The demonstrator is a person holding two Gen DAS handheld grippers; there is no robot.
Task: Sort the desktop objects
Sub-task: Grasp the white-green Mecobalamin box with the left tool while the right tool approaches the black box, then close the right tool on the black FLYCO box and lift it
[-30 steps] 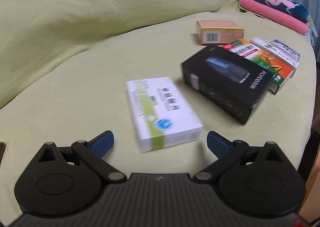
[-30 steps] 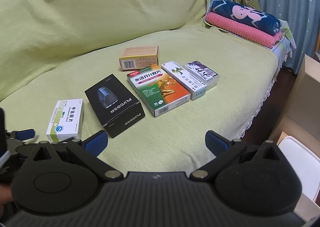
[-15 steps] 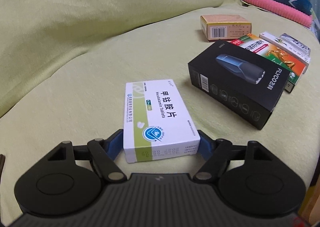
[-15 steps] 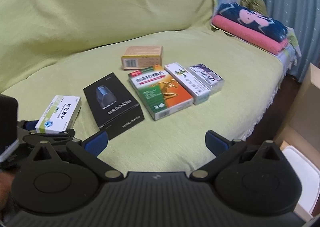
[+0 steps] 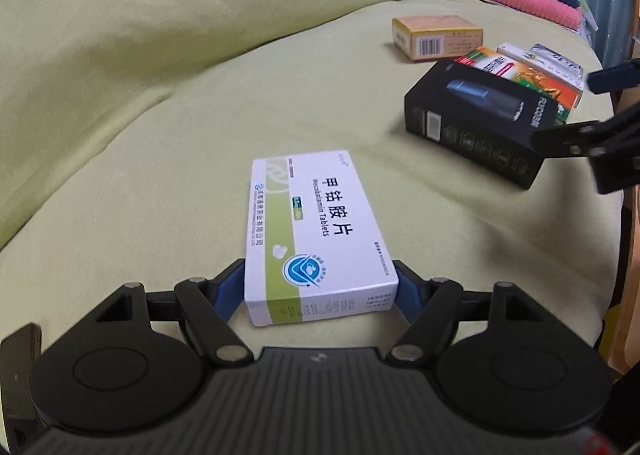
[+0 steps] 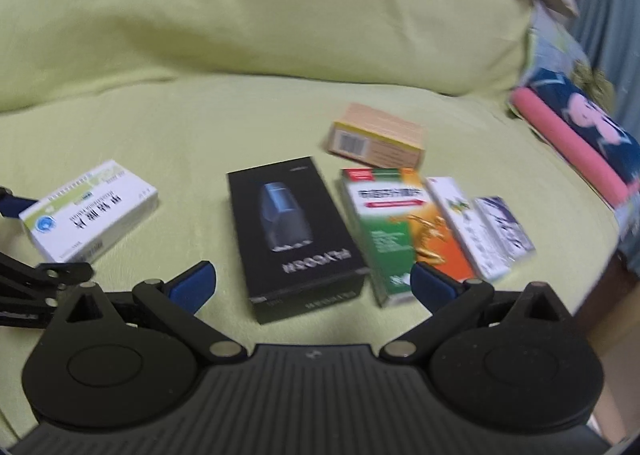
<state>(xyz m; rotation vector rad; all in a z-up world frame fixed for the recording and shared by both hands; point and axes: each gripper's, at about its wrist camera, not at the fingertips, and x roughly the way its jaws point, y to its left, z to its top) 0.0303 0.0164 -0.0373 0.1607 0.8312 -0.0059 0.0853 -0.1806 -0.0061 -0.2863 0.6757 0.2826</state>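
Between the blue pads of the left gripper (image 5: 320, 291), the white tablet box (image 5: 316, 239) was pinched across its width on the green sofa cover (image 5: 160, 183), its long axis running straight ahead; the right gripper (image 6: 312, 279) was held spread before the black box (image 6: 296, 235).

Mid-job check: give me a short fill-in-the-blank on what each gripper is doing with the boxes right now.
1. The left gripper is shut on the ____ tablet box.
2. The right gripper hangs open over the ____ shaver box.
3. The box with the barcode, the orange box, lies ____ the green-and-orange box.

Missing words: white; black; behind
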